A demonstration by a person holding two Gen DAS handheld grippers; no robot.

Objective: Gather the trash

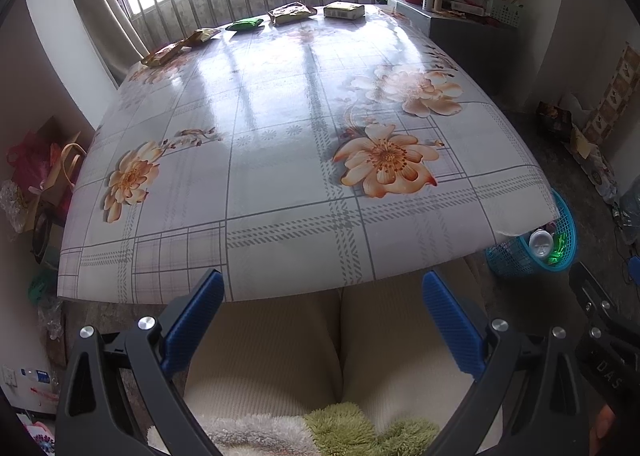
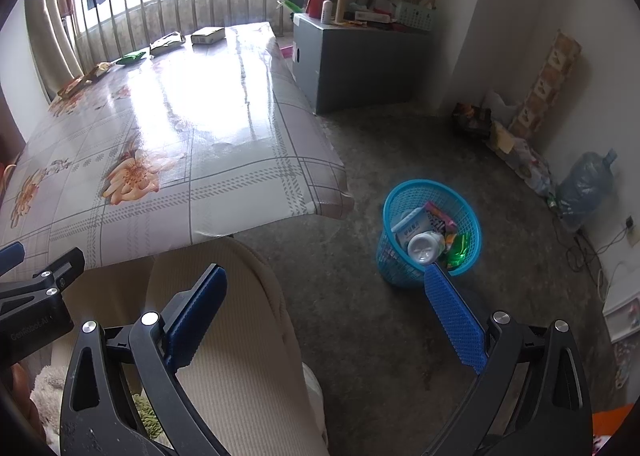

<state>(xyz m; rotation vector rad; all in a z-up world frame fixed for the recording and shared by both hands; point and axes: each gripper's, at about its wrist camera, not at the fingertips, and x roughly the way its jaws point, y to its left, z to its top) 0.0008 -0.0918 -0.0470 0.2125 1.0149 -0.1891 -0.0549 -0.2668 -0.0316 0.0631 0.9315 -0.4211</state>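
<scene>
- Trash on the table (image 1: 280, 192): five flat items lie in a row along the far edge, well apart from both grippers. From left to right: a brown wrapper (image 1: 164, 53), a second brown packet (image 1: 204, 35) touching or just overlapping it, a green packet (image 1: 245, 24), a crumpled yellow-brown bag (image 1: 291, 12), and a pale box (image 1: 344, 10).
- Left gripper (image 1: 323, 296): fingers spread wide, holding nothing, hovering above the near table edge over the person's lap. Judgement: this gripper is the better placed for the left items, so begin with the brown wrapper.
- Approach: carry the left gripper across the glossy cloth to the far edge. The packets lie flat, so come in low with one finger sliding under an edge. A pinch from straight above would likely slip on the film.
- Overlap: the two brown packets may lift together. Grip the upper one on its free end, or take both if the hold is firm.
- Right gripper (image 2: 326, 276): fingers also wide and empty, held off the table's right side, near the basket.
- Blue basket (image 2: 430, 232): stands on the floor to the right of the table's near corner and already holds a white bottle (image 2: 425, 246), a box and wrappers. Release only when the item is above the rim, as light film may drift.
</scene>
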